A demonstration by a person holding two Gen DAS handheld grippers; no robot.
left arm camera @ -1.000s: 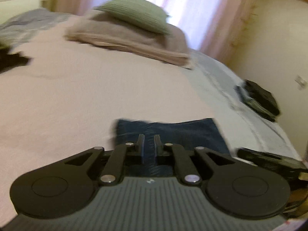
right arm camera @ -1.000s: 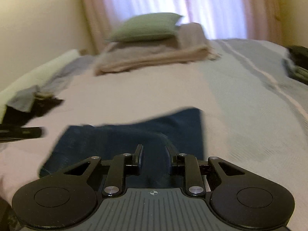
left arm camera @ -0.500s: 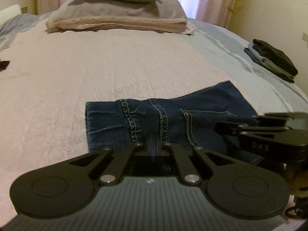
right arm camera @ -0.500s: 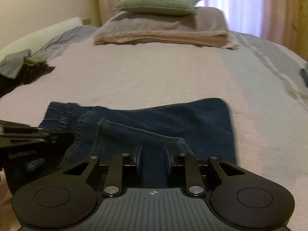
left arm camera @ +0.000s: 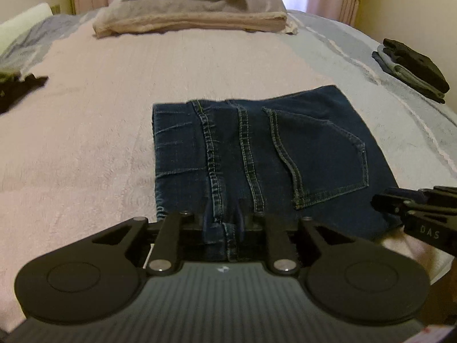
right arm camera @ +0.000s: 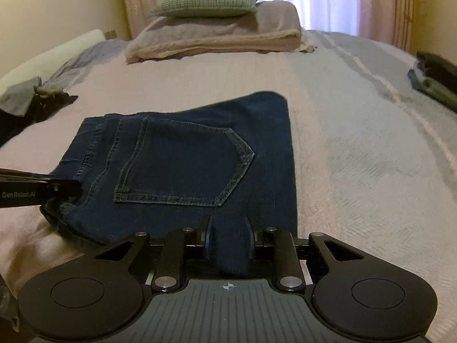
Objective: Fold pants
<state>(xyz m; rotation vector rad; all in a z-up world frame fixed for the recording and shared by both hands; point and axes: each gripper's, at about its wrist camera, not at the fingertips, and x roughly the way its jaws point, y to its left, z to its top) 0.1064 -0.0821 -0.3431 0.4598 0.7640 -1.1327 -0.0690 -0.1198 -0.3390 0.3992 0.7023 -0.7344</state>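
Dark blue jeans (left arm camera: 285, 148) lie folded into a flat rectangle on the pink bedspread (left arm camera: 85, 143), back pocket facing up. My left gripper (left arm camera: 223, 218) sits at the near edge, by the waistband seams, shut on a strip of denim that fills the narrow gap between its fingers. My right gripper (right arm camera: 228, 234) holds the near edge of the jeans (right arm camera: 185, 157) below the pocket, shut on thick folded denim. Each gripper shows in the other's view: the right gripper (left arm camera: 414, 208) at the jeans' right corner, the left gripper (right arm camera: 37, 191) at the left corner.
A green cushion on folded beige blankets (left arm camera: 188, 14) lies at the head of the bed. A pile of folded dark and grey clothes (left arm camera: 411, 65) sits at the right edge. Loose dark clothing (right arm camera: 37, 100) lies at the left edge.
Both grippers have brought the jeans down, and they now lie flat and spread on the bed. The left jaws stand slightly wider than half a second ago.
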